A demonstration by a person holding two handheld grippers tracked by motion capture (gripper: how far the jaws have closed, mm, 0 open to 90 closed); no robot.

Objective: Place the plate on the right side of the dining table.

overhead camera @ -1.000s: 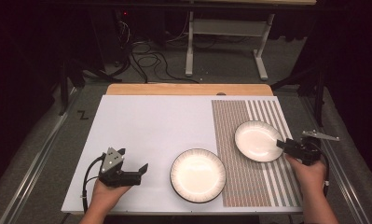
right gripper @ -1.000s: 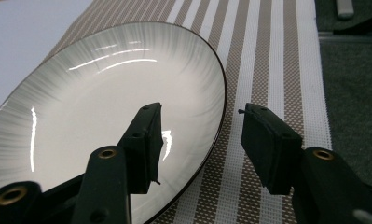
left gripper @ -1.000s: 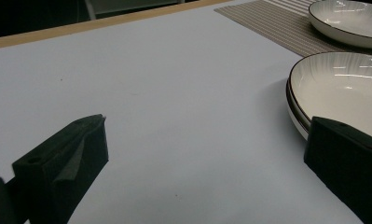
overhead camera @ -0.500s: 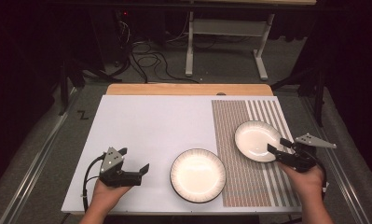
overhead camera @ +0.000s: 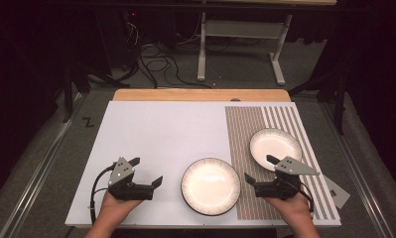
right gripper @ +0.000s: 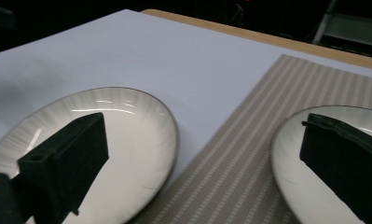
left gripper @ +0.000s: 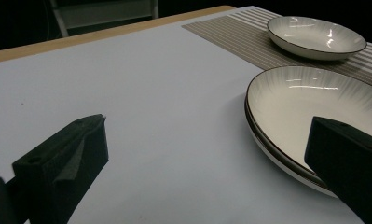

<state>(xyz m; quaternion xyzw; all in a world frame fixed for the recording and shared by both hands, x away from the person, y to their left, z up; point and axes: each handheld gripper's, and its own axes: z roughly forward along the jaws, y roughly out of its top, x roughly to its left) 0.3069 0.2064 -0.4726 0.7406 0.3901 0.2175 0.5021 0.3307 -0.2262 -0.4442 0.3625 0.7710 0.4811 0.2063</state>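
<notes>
Your right gripper (overhead camera: 261, 171), its fingers just opened wide and empty, hangs between the small bowl (overhead camera: 275, 145) on the striped mat (overhead camera: 245, 129) and the near plate (overhead camera: 210, 186); swing carelessly and you'll clip either rim. Left gripper (overhead camera: 147, 172) idles open.

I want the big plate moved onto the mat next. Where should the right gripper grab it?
Probably the big plate's right rim, come at low from the right gripper's side. It lies flat on the table, so only its raised, flaring edge gives the open fingers something to close over, one above and one beneath.
</notes>
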